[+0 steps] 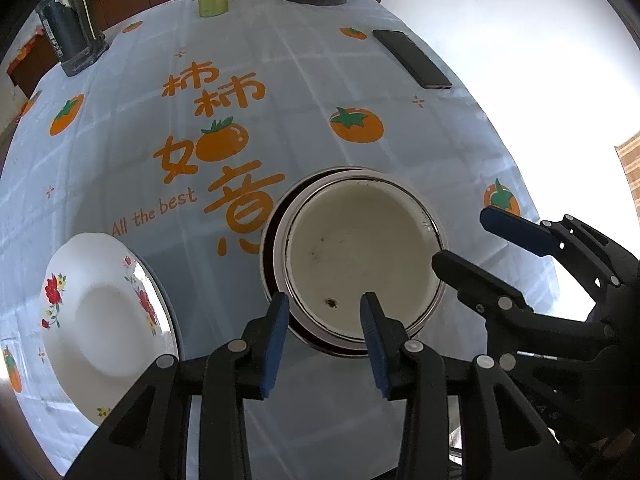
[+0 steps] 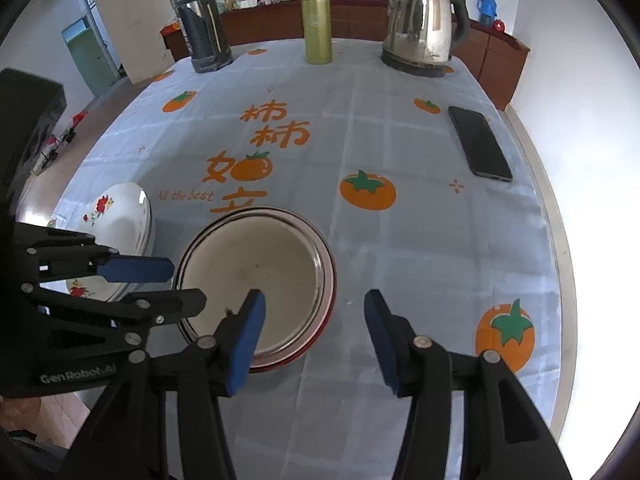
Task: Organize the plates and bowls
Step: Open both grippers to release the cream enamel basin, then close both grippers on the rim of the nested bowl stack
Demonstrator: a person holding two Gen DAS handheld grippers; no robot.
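Note:
An enamel bowl with a cream inside and red rim sits on the tablecloth near the front edge, apparently nested in a second bowl. A white floral plate lies to its left. My left gripper is open and empty, its fingers over the bowl's near rim. My right gripper is open and empty, its left finger over the bowl's near right part. Each gripper shows in the other view: the right one and the left one.
A black phone lies at the right edge. A steel kettle, a green tumbler and a dark jar stand at the far edge. The table edge runs along the right.

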